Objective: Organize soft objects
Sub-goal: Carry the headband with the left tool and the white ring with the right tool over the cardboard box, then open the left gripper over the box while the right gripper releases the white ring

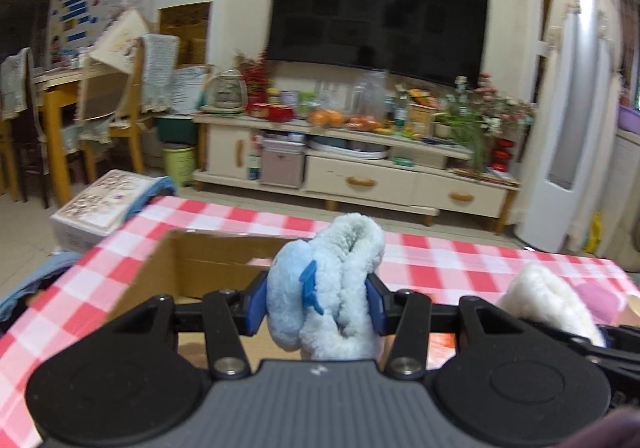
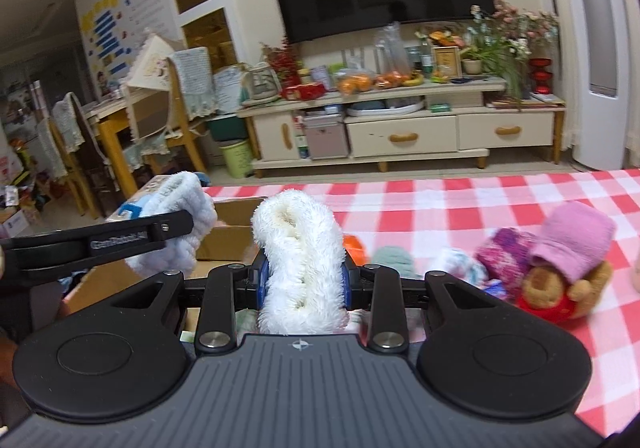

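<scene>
My left gripper (image 1: 316, 302) is shut on a light blue fluffy cloth (image 1: 340, 288) and holds it over the open cardboard box (image 1: 200, 260) on the red-and-white checked table (image 1: 460, 264). My right gripper (image 2: 304, 276) is shut on a white fluffy cloth (image 2: 300, 264), just right of the box (image 2: 232, 236). The left gripper's blue cloth (image 2: 176, 224) shows at the left in the right wrist view. The white cloth (image 1: 544, 300) shows at the right in the left wrist view.
On the table to the right lie a brown teddy bear (image 2: 560, 284) under a pink towel (image 2: 572, 240), a purple knit piece (image 2: 504, 252), a teal piece (image 2: 394, 260) and an orange item (image 2: 354, 246). A TV stand (image 1: 360, 163) and chairs (image 1: 116, 107) stand beyond.
</scene>
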`<state>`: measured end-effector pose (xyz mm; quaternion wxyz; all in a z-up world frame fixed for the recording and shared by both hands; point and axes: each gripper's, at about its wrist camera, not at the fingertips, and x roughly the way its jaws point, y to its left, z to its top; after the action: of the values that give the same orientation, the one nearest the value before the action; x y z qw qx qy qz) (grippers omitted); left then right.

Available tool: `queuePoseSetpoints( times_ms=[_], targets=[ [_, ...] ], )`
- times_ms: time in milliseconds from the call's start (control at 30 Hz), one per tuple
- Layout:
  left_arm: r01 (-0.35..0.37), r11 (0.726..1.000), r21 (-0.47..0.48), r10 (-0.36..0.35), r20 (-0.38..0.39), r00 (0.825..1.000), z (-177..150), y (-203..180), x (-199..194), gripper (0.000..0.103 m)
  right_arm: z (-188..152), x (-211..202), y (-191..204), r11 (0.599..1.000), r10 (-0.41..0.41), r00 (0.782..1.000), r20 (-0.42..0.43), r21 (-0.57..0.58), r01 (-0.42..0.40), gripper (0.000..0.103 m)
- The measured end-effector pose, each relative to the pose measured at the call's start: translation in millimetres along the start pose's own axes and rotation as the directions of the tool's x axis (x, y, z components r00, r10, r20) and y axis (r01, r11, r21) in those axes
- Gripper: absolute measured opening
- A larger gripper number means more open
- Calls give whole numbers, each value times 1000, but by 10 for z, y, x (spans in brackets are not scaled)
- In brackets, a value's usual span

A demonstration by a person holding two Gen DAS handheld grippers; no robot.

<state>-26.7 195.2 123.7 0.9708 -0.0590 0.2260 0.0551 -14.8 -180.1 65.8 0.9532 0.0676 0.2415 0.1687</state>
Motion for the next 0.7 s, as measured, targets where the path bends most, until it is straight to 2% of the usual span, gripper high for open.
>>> queuePoseSetpoints(
  times_ms=[167,433,567,633,667,700],
  targets=[
    [-81,997,-2,81,-9,997,15,161,53,50,45,71,103,998,53,999,-6,-25,-53,40],
    [-129,992,-12,128,-22,991,31,265,63,51,53,174,201,991,108,993,-40,-70,-110,41],
    [-146,989,-21,146,-24,989,37,325,61,58,94,214,212,989,124,991,-58,-79,-129,42],
    [-157,987,-24,157,-24,987,52,343,74,67,101,232,205,987,134,989,-70,-81,-139,47],
    [-158,987,-28,158,-23,987,55,351,71,73,106,259,213,986,142,987,-82,-82,-148,55],
    [-160,987,-32,159,-22,987,59,362,66,78,97,261,203,986,141,986,-84,-81,-148,68]
  ],
)
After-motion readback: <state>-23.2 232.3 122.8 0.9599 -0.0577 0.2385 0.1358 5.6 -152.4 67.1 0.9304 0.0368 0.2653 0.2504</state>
